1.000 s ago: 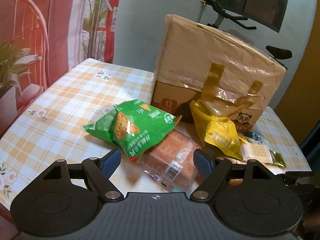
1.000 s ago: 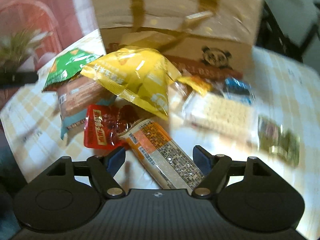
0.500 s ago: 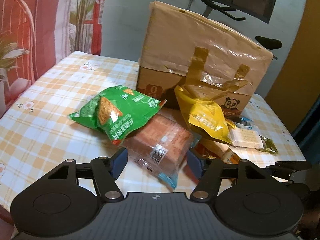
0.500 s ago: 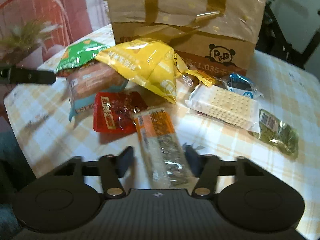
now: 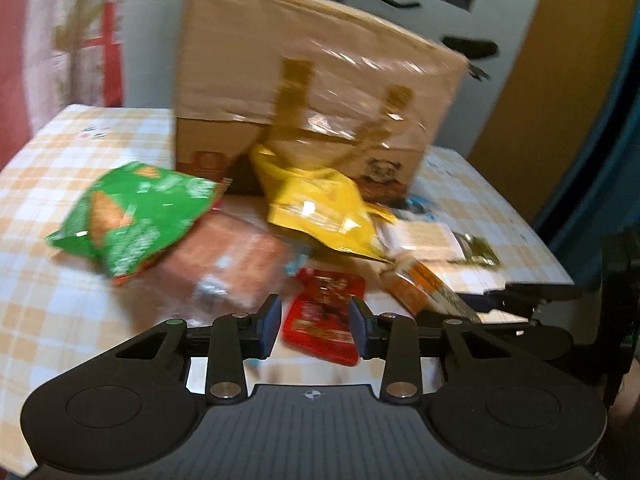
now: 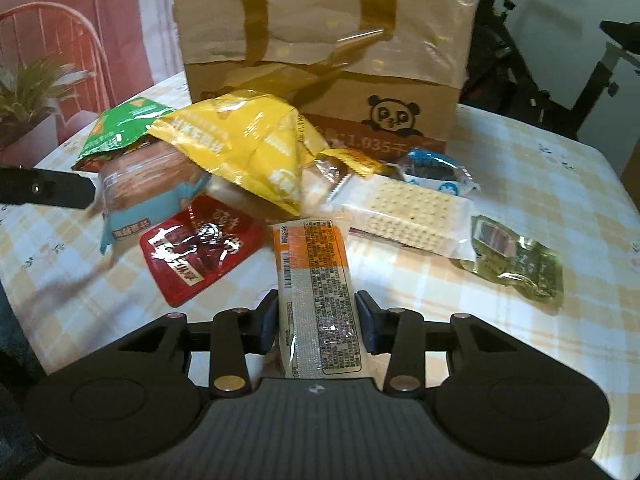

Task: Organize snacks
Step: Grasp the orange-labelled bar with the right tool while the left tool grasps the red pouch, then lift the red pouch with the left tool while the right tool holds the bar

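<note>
Orange-and-clear plastic wrapper [image 6: 316,288], soft and slippery, sits pinched between the pads of the right hand-held gripper [image 6: 316,322], which has just been closing; grip mid-length. Left hand-held gripper [image 5: 314,326], also just closing, straddles the red packet [image 5: 326,312] at 12 o'clock, contact unclear.

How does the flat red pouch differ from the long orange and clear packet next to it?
The flat red pouch is opaque, squarish and lies on the checked tablecloth, ungripped. The long orange and clear packet is narrow, part see-through, its label of fine print facing up, and sits clamped in the right tool. The left tool hangs over the red pouch. Both are sealed plastic snack packs.
</note>
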Demonstrator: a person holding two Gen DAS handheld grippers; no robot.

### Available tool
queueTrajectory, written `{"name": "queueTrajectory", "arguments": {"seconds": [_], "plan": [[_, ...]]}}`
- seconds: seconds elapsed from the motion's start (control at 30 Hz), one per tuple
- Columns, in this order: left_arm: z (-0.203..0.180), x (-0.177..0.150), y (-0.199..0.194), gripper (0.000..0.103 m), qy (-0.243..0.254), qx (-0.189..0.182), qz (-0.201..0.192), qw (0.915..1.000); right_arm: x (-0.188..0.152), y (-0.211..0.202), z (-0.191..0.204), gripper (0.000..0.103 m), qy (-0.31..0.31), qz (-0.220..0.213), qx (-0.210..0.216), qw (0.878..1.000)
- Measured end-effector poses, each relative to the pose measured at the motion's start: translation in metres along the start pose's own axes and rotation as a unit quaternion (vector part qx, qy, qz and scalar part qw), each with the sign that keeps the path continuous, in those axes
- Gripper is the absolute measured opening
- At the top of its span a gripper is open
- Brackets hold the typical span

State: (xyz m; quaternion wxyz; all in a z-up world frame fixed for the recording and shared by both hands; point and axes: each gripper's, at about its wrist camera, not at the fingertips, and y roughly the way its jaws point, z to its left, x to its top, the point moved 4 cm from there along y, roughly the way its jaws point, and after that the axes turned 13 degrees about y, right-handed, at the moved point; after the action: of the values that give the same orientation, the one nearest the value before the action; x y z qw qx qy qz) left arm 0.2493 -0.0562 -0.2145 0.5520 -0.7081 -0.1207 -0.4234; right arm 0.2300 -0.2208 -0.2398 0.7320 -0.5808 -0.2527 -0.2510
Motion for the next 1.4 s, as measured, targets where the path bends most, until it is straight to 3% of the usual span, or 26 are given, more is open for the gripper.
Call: {"name": "queueTrajectory", "arguments": {"seconds": [0.4,0.53,0.67,0.83,1.0,1.03,1.13,1.23,1.4], "plan": [[-0.010,0.005,0.059,0.040,0.050,0.017,0.052,0.9972,-0.008,-0.005,-0.023,0.041,0.033,-0.047,-0.019,0.998],[-0.013,0.009,0.072,0.049,0.064,0.030,0.059,0.9957,-0.012,-0.005,-0.024,0.041,0.028,-0.064,-0.016,0.997],[-0.017,0.009,0.084,0.051,0.067,0.025,0.063,0.9954,-0.013,-0.005,-0.024,0.041,0.029,-0.070,-0.013,0.997],[-0.028,0.007,0.090,0.061,0.092,0.040,0.056,0.9934,-0.014,-0.006,-0.025,0.041,0.029,-0.072,-0.010,0.997],[-0.032,0.003,0.090,0.063,0.102,0.058,0.045,0.9921,-0.016,-0.007,-0.024,0.041,0.028,-0.073,-0.010,0.997],[-0.032,0.004,0.090,0.062,0.100,0.057,0.046,0.9923,-0.016,-0.007,-0.024,0.041,0.028,-0.073,-0.010,0.997],[-0.028,0.003,0.083,0.042,0.083,0.048,0.040,0.9946,-0.016,-0.007,-0.024,0.041,0.028,-0.074,-0.010,0.997],[-0.023,0.001,0.073,0.030,0.058,0.029,0.024,0.9976,-0.016,-0.007,-0.024,0.041,0.028,-0.074,-0.011,0.997],[-0.019,-0.006,0.056,0.020,0.030,0.015,0.012,0.9994,-0.016,-0.007,-0.024,0.041,0.027,-0.074,-0.011,0.997]]}}
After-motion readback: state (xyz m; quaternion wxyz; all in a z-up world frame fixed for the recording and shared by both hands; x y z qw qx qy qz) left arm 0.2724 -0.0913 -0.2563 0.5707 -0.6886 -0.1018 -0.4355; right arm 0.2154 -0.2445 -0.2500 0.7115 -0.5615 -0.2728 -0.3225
